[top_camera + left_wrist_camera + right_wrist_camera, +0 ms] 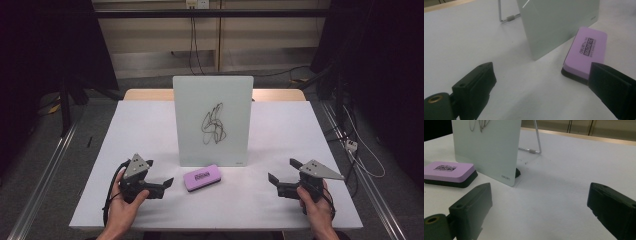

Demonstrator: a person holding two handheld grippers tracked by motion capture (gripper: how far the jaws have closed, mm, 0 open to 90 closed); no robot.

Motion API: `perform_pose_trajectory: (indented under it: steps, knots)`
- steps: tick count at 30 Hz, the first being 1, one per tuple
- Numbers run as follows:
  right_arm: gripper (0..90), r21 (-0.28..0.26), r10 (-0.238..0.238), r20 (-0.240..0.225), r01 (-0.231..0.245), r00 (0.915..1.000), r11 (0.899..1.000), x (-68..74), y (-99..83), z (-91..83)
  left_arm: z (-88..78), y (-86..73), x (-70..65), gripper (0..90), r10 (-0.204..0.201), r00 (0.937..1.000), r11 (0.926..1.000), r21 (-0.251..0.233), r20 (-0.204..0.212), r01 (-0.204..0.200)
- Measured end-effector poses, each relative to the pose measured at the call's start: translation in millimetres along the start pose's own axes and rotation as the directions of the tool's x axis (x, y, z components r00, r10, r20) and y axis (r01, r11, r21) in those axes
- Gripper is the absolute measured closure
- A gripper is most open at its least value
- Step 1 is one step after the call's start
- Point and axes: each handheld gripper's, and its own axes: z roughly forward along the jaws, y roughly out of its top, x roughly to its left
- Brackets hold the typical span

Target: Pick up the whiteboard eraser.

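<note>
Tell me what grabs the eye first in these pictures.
An upright pale whiteboard stands mid-table on a wire stand, with a black scribble on its face. Just in front of its foot lies a purple eraser with a black base, flat on the white table. Either side of the eraser, a hand-held claw waits open: the left claw close to it, the right claw farther off.

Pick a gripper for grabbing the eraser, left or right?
Left. The left gripper is open, beside the purple eraser and aimed at it. The right gripper sits farther off.
</note>
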Motion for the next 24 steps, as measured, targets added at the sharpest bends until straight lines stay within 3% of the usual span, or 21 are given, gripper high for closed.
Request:
perform_pose_trajectory:
  steps: [6, 9, 14, 18, 21, 24]
  knots:
    - [5.6, 0.006, -0.003, -0.003, 0.003, 1.0, 1.0, 0.7, 0.1, 1.5, 5.9, 7.1, -0.7, 8.7, 0.014, 0.9991, 0.9996, 0.025, 0.039, -0.015]
    - [5.6, 0.006, -0.003, -0.005, 0.003, 1.0, 1.0, 0.9, 0.4, 1.8, 5.9, 13.5, -1.4, 10.1, 0.023, 0.9977, 0.9954, 0.091, 0.063, -0.029]
    - [5.7, 0.007, -0.004, -0.004, 0.004, 1.0, 1.0, 0.4, 0.3, 2.3, 3.1, 22.5, -3.7, 6.4, 0.017, 0.9961, 0.9954, 0.092, 0.087, -0.025]
    - [5.7, 0.009, -0.004, -0.006, 0.004, 1.0, 1.0, 0.7, 0.2, 2.7, 9.2, 30.4, -5.8, 6.3, 0.001, 0.9894, 0.9936, 0.111, 0.145, -0.017]
    - [5.7, 0.009, -0.006, -0.008, 0.006, 0.9999, 1.0, 0.8, 0.3, 2.6, 17.8, 36.3, -9.7, 6.3, 0.013, 0.9855, 0.9917, 0.124, 0.169, -0.034]
    - [5.7, 0.009, -0.008, -0.011, 0.008, 0.9999, 1.0, 1.0, 0.3, 2.7, 25.9, 41.5, -12.3, 7.3, 0.024, 0.9765, 0.9869, 0.151, 0.214, -0.057]
